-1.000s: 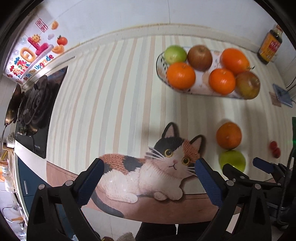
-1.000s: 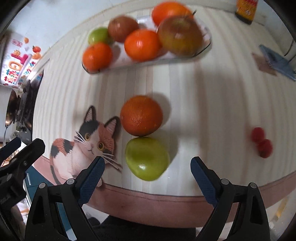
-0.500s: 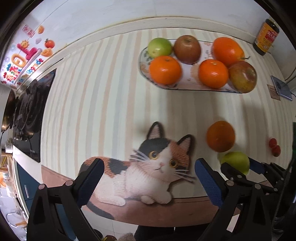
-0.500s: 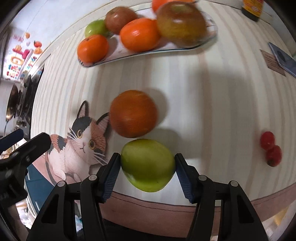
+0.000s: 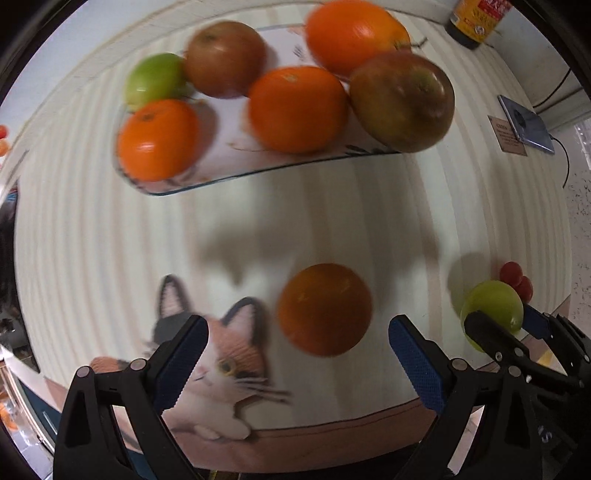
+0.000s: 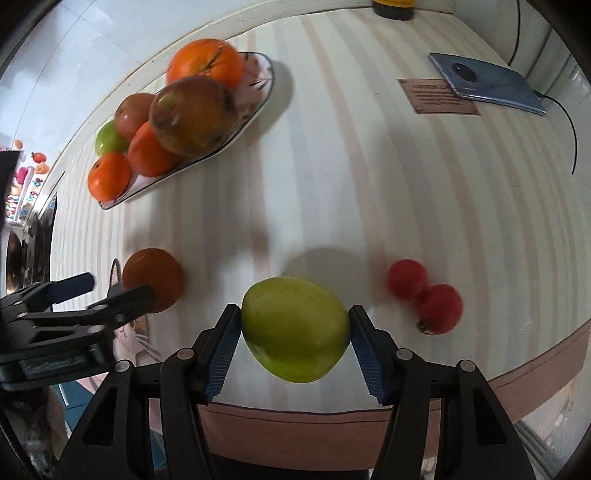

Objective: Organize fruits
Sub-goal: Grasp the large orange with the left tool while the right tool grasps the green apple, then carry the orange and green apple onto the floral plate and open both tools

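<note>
Right claw (image 6: 294,332) remains clamped on the green fruit (image 6: 295,328), now raised off the striped desk (image 6: 351,184). Left claw (image 5: 295,354), spread wide, has advanced toward the loose orange (image 5: 325,308). Beyond, the fruit plate (image 5: 221,162) appears nearer.

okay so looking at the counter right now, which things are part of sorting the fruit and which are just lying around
Part of the job:
green fruit in the right claw
loose orange ahead of the open left claw
fruit plate
two small red fruits

Lying about:
phone
brown card
sauce bottle
</note>
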`<state>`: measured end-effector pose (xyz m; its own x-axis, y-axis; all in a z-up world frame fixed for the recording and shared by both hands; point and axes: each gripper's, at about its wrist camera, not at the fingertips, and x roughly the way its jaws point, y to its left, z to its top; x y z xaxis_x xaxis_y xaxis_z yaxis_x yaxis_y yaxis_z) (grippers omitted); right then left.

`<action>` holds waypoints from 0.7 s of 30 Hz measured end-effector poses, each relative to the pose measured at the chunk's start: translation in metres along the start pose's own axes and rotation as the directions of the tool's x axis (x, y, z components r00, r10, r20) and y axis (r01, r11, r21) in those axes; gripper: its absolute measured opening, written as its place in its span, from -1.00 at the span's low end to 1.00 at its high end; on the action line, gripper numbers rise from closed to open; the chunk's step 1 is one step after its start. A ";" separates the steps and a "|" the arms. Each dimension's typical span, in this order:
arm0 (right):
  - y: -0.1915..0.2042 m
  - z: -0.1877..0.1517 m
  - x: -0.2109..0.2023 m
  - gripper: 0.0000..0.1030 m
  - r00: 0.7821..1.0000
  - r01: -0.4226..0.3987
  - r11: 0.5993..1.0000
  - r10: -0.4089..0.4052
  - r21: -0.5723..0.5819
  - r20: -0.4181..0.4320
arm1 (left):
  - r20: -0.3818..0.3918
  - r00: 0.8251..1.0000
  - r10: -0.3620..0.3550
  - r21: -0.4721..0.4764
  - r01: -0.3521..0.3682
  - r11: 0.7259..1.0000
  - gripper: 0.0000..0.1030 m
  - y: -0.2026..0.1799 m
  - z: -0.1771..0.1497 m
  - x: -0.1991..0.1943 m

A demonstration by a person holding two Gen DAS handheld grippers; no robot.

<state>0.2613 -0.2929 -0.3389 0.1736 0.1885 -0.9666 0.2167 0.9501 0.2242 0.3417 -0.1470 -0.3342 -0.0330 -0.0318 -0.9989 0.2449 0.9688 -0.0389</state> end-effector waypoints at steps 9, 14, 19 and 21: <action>-0.010 0.006 -0.006 0.21 1.000 -0.011 1.000 0.011 0.006 -0.003 | 0.021 0.996 -0.084 -0.070 0.086 0.994 0.06 0.010 0.009 0.013; 0.010 0.002 0.003 0.21 0.997 -0.071 0.996 0.069 -0.047 -0.033 | 0.022 0.996 -0.089 -0.090 0.090 0.992 0.05 0.031 -0.016 0.005; 0.037 -0.004 0.023 0.21 0.994 -0.095 0.990 0.088 -0.107 -0.067 | 0.011 0.998 -0.064 -0.106 0.065 0.992 0.05 0.050 -0.047 0.006; 0.042 -0.005 0.025 0.22 0.996 -0.081 0.988 0.074 -0.130 -0.057 | 0.004 0.998 -0.065 -0.119 0.065 0.991 0.05 0.054 -0.051 0.011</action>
<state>0.2702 -0.2473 -0.3538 0.1344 0.2725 -0.9527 0.0751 0.9559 0.2840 0.3057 -0.0826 -0.3461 -0.0450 -0.0958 -0.9944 0.1249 0.9870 -0.1007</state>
